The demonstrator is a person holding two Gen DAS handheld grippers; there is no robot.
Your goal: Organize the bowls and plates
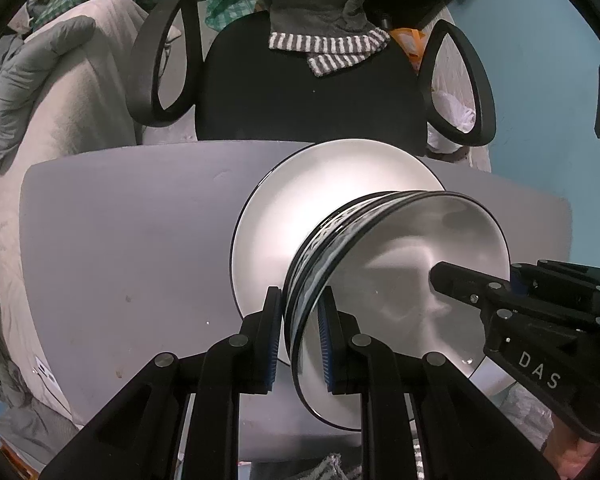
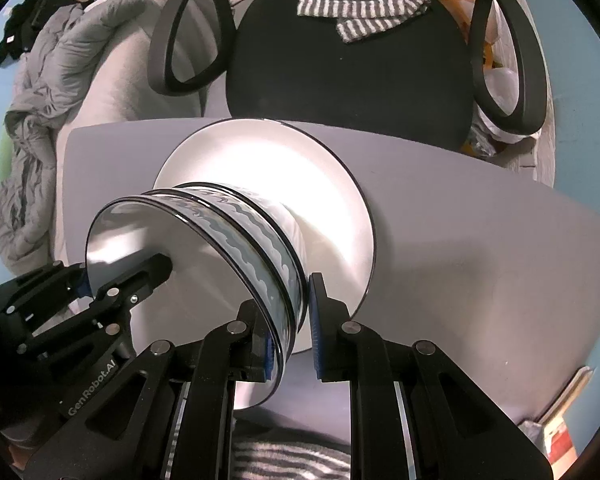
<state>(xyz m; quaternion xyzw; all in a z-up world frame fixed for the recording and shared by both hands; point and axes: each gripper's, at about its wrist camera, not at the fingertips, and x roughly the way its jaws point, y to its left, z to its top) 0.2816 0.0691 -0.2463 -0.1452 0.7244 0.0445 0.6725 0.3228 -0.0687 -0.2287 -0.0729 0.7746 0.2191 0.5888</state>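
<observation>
In the left wrist view, the left gripper point(image 1: 299, 334) is clamped on the near rim of the bowls point(image 1: 380, 280), what looks like two nested bowls with a wavy blue band outside and a dark edge, one pad inside the wall and one outside; the right gripper point(image 1: 440, 276) grips the opposite rim from the right. The bowls hang above or rest on the white plate point(image 1: 284, 208), which lies on the grey table point(image 1: 120, 240); whether the base touches the plate cannot be told. To do this step well, I judge both hands should lower together and level, centre the bowls on the plate, and let go only once the weight sits. In the right wrist view, the right gripper point(image 2: 290, 330) pinches the wall of the bowls point(image 2: 236, 248) near the camera, while the left gripper point(image 2: 160, 270) bites the far rim at the left. The plate point(image 2: 260, 160) sits near the table's far edge. Beyond the table point(image 2: 460, 260) stands a black office chair point(image 2: 348, 60) with a striped grey towel point(image 2: 360, 12) draped over it, a grey quilt point(image 2: 60, 80) heaped on the left, and pale blue floor around
</observation>
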